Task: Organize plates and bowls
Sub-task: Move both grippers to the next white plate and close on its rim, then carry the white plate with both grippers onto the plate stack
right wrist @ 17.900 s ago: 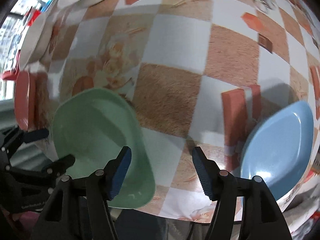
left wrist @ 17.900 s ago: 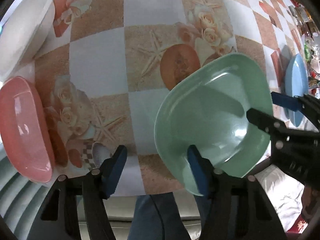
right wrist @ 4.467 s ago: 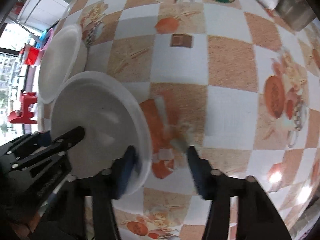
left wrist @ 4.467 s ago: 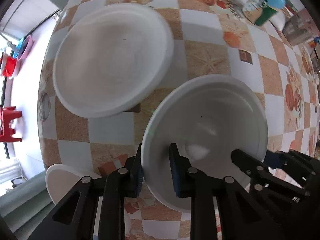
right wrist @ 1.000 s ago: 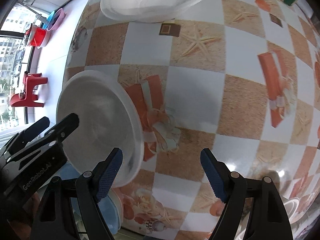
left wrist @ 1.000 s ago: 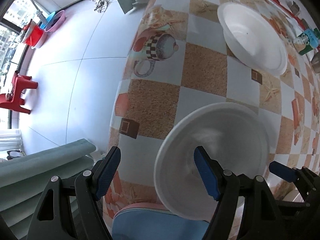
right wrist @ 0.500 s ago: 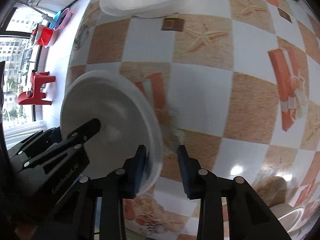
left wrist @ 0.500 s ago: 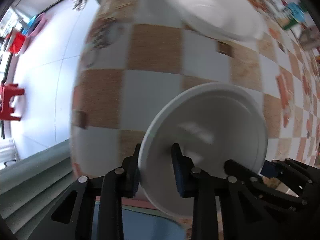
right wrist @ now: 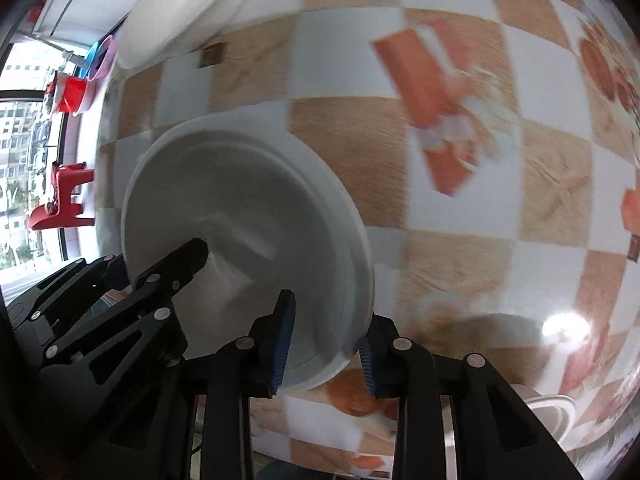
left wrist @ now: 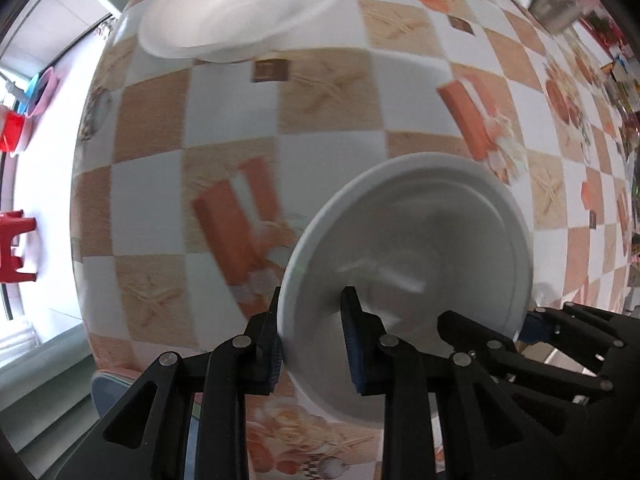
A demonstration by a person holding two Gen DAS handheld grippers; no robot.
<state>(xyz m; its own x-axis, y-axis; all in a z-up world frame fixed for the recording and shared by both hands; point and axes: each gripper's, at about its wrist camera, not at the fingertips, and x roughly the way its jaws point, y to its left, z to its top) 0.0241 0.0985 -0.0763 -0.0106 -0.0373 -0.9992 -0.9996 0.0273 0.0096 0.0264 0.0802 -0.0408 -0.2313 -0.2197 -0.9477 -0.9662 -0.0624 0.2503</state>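
Both grippers were clamped on one white bowl [left wrist: 416, 264], the left gripper [left wrist: 312, 344] pinching its near rim and the right gripper [right wrist: 324, 344] pinching the opposite rim, so the bowl hung between them above the checked bench [left wrist: 332, 160]. The risk, as I judged it, lay in that shared hold: each pair of jaws gripped only a thin lip, and if the two hands drifted apart or twisted unevenly the rim could slip from one side and the bowl swing down or drop onto the bench. Counted, there was one bowl in the grippers and a white stack [left wrist: 240, 4] at the far edge of the bench, possibly two dishes nested, though blur made that uncertain.
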